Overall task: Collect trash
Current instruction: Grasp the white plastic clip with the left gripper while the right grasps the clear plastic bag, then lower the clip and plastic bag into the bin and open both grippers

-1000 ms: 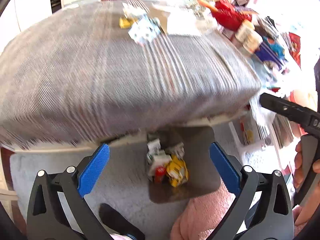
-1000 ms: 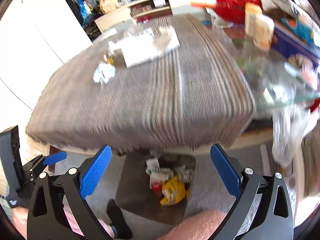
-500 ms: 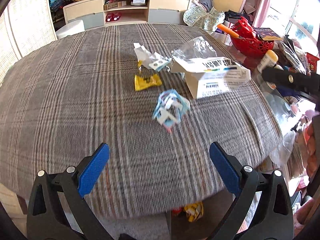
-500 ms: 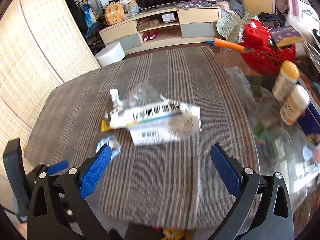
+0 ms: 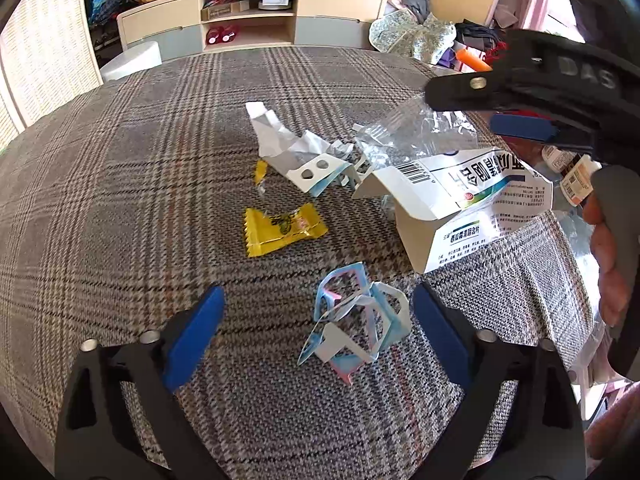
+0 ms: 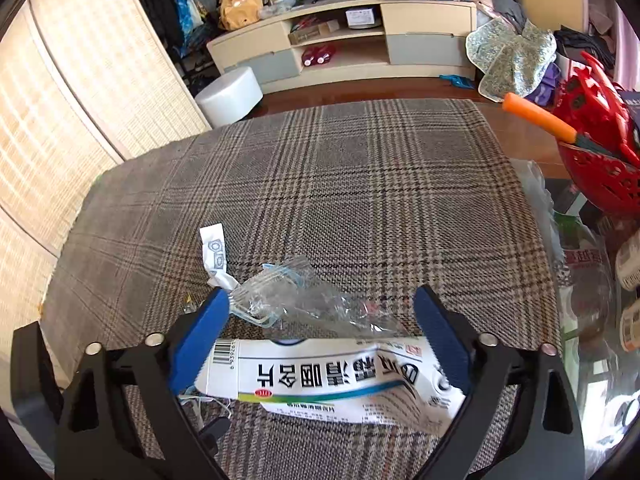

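Note:
Several pieces of trash lie on the plaid tablecloth [image 5: 120, 200]. My left gripper [image 5: 316, 334] hovers low over a blue and pink cut-out paper scrap [image 5: 356, 320]. Its jaws are closing with the scrap between them, pads clear of it. Beyond it lie a yellow candy wrapper [image 5: 280, 230], a crumpled white card [image 5: 300, 156], a clear plastic bag [image 5: 412, 132] and a torn white medicine box [image 5: 460, 208]. My right gripper [image 6: 320, 340] straddles that medicine box [image 6: 332, 376]. Its jaws are closing on both sides of the box, with the clear bag [image 6: 300, 300] just ahead.
A red basket [image 6: 600, 152] with an orange-handled tool [image 6: 536, 116] and bottles [image 6: 630, 260] crowd the table's right side. A white paper strip [image 6: 214, 252] lies left of the bag. A low cabinet [image 6: 340, 36], white stool [image 6: 230, 94] and wicker screen [image 6: 80, 100] stand beyond.
Both grippers swept forward from above the floor bin at the table's edge to over the trash on the cloth. Their jaws have narrowed a little.

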